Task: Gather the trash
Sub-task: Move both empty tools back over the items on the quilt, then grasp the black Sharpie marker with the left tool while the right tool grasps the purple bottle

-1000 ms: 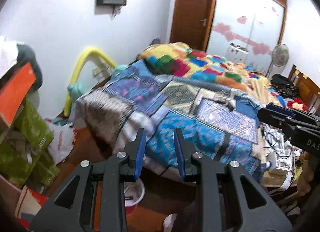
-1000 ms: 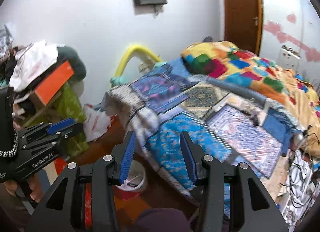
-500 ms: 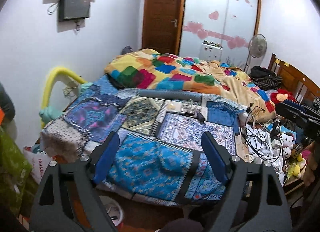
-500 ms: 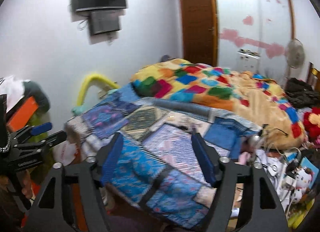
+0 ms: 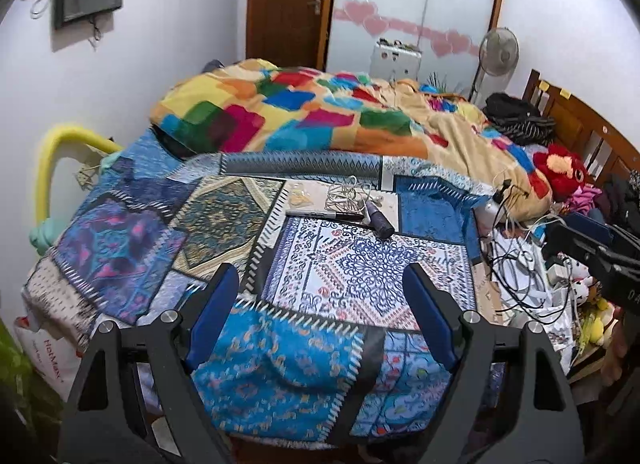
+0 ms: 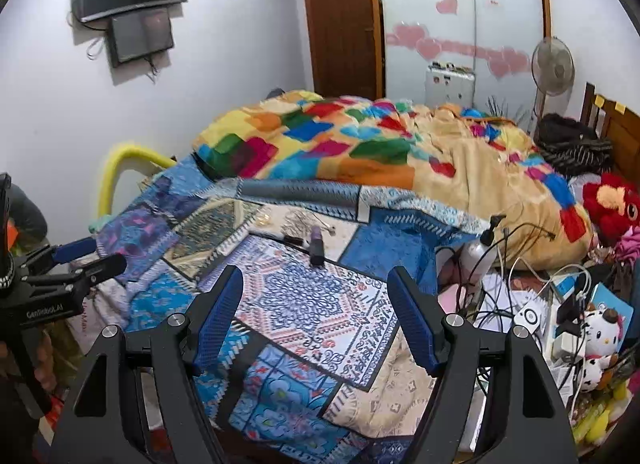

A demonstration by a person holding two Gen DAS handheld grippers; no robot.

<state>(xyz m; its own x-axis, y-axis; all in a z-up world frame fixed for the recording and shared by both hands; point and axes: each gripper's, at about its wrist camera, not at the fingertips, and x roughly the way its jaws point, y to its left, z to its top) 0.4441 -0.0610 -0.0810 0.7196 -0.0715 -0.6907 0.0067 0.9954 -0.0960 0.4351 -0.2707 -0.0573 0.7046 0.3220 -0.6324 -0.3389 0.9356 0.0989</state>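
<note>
A: Both views have swung off the floor and the cup by the bed foot, up onto the bed (image 5: 320, 264). Jaws of both tools, narrow a second ago, now stand wide. Item one?

B: Left gripper (image 5: 320, 304): released, nothing between the pads, hanging over the near patchwork quilt (image 5: 280, 364). Right gripper (image 6: 316, 312): likewise released and empty, over the blue-and-white panel. Spread jaws likely mean both are readied for a pick.

A: Item two, the trash?

B: Nothing yet held. Candidates lie mid-bed, well ahead of both tools: a crumpled clear wrapper (image 5: 300, 195), a wire tangle (image 5: 346, 195), a marker (image 5: 328, 215) and a dark tube (image 5: 380, 221), the marker and tube touching end to end. Which count as trash cannot be told for certain; the wrapper looks likeliest.

A: Item three, surroundings?

B: Bright blanket (image 5: 320, 115) bunched at the far half, probably pushed back to bare the flat part. Cables (image 5: 516, 276), chargers and plush toys (image 6: 600, 328) heaped along the right edge. White bag (image 5: 44, 348) on the floor at left, partly hidden; whether it is the bin cannot be told.

A: Risk?

B: Thin wrapper on soft cloth; pads may pinch quilt with it.
</note>
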